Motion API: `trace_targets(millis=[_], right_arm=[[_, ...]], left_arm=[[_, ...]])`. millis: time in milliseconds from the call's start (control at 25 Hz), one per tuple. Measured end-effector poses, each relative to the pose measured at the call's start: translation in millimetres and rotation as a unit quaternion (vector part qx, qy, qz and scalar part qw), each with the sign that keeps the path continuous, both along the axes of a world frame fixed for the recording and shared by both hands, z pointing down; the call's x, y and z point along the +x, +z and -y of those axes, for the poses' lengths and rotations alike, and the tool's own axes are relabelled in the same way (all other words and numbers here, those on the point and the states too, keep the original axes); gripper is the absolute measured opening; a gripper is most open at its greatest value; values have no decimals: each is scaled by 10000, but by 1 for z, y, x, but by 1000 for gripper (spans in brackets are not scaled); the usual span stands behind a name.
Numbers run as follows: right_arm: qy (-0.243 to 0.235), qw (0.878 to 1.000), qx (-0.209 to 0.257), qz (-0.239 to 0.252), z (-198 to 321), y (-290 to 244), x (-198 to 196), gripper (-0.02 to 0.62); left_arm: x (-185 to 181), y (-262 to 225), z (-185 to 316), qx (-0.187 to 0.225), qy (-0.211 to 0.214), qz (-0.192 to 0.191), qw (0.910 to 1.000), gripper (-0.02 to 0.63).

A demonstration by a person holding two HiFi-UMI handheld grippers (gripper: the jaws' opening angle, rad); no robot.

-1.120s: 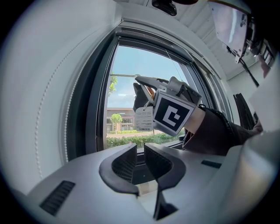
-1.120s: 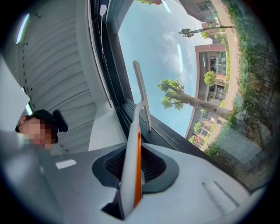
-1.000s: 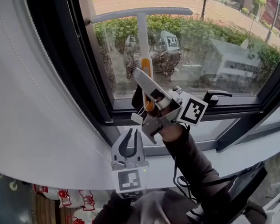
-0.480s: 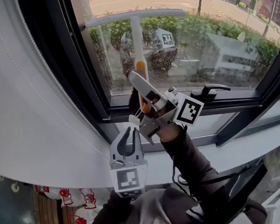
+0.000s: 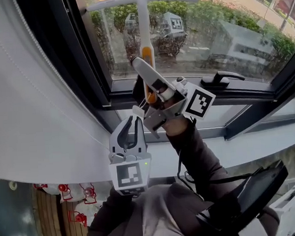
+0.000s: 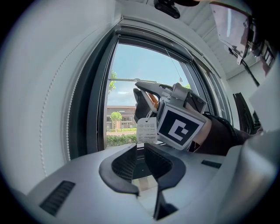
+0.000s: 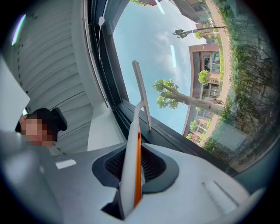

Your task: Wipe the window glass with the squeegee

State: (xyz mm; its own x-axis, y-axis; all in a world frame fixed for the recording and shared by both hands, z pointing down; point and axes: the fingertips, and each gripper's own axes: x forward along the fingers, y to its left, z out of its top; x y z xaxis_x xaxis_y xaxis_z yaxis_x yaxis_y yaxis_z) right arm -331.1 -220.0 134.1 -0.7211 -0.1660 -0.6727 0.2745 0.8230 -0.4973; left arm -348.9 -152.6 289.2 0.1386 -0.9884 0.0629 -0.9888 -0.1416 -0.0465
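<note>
- Left gripper (image 5: 132, 122), low centre of the head view, is nearest to the person. It points up toward the sill (image 5: 270, 140) with its jaws a narrow slit apart. Its own view shows nothing between them, so it is idle.
- Right gripper (image 5: 142, 70), just above it at frame centre, is raised toward the pane. Its jaws are clamped on the squeegee (image 5: 143, 27) at the orange-striped part of the handle. In the right gripper view the handle fills the gap, with a pad on either side.
- A paper tag (image 6: 146, 130) hangs under the right gripper, seen in the left gripper view. I cannot tell what it is tied to.
- The squeegee shaft runs straight up from the grip, and its cross-bar lies level along the top edge of the head view.
- The bar looks laid against the window glass (image 5: 232, 38), near the dark frame at upper left. Actual contact cannot be confirmed.
- The window latch (image 5: 224, 77) sits on the lower frame, right of the grip and well apart from the bar.
- Judgement: a wiping pass is in hand, with the bar high on the left part of the pane.
- Judgement: the next move calls for even pressure, the bar kept level and a steady pull. The shaft and latch must stay apart.
</note>
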Motion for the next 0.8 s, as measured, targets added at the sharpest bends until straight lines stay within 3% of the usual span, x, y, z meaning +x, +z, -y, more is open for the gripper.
trace_targets(millis=[240, 480, 800], right_arm=[[96, 9999, 26, -118, 13, 8, 2, 57], [19, 9999, -91, -63, 5, 11, 0, 57], [-6, 9998, -172, -102, 5, 16, 0, 57]], left_arm=[[-2, -9, 14, 314, -44, -22, 9995, 52], [0, -2, 6, 131, -25, 30, 9999, 52], [-15, -6, 16, 233, -292, 137, 9992, 52]])
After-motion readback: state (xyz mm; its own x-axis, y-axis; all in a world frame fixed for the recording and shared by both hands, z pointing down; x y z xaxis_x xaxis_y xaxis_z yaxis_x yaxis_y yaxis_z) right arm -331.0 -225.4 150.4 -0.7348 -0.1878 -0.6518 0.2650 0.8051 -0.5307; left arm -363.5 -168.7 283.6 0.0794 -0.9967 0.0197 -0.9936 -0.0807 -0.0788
